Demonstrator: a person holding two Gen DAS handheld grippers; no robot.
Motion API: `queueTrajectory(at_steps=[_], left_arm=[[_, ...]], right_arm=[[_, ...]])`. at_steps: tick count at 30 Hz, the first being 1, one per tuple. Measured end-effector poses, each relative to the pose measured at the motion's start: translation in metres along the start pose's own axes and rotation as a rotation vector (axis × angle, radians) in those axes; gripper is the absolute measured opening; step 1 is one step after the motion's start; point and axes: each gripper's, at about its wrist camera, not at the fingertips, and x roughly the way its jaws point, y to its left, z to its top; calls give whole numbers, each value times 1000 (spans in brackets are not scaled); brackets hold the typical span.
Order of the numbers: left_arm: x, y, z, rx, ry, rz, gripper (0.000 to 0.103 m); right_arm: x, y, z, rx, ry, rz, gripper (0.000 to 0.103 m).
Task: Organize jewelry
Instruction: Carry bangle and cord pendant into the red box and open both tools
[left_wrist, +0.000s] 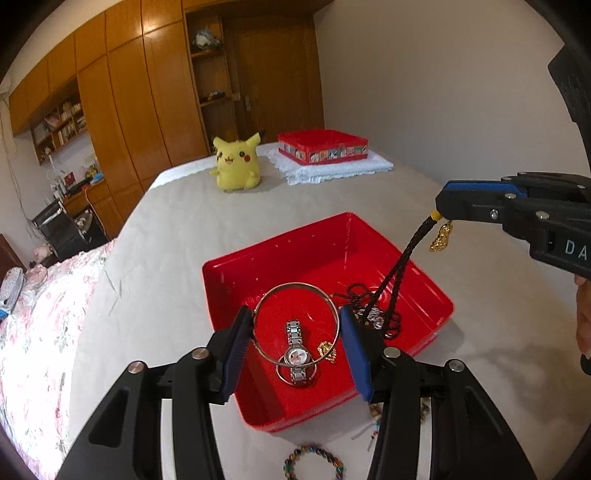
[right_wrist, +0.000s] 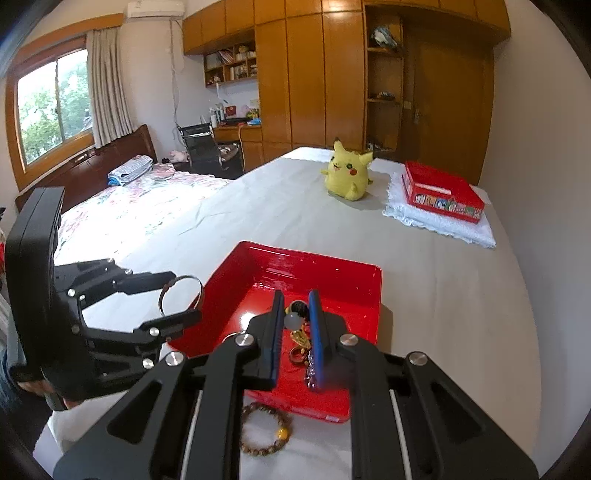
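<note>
Red plastic is the material of the open tray (left_wrist: 236, 275) that lies on the grey bed cover (left_wrist: 177, 229), and most of the jewelry is inside it. The left gripper (left_wrist: 296, 325) holds a thin metal bangle (left_wrist: 295, 286) between its two blue pads, which press on the ring from both sides; the bangle hangs above the tray, over its near-left part. Under it, on the tray floor, lies a silver wristwatch (left_wrist: 296, 345) with a small ring around its face, and just beside the watch there is a small gold pendant (left_wrist: 327, 349). A dark chain necklace (left_wrist: 356, 291) lies in the right part of the tray. The right gripper (left_wrist: 441, 212) is clenched on the top of a dark braided cord (left_wrist: 410, 251) with a gold charm (left_wrist: 441, 238) that hangs near the fingertips; the lower part of the cord goes down into the tray, onto the chain necklace. On the bed cover in front of the tray lies a brown bead bracelet (right_wrist: 264, 428), apart from the tray. At the far end of the bed a yellow plush toy (left_wrist: 236, 164) sits, and near it a red box (left_wrist: 323, 146) stands on a white folded cloth (left_wrist: 332, 171).
</note>
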Motion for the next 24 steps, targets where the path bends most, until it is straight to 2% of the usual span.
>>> queueTrajectory(at_steps=[6,12,24], left_arm=[[47,5,-3,-22,74,-25,49],[75,6,-10,-32,117,-57,49],[117,-1,-32,-34,210,-93,49]], right_arm=[[47,-13,-5,51,70,-3,12],[88,-20,-19,85,136,-4,12],[130,-17,-52,102,230,4,13]])
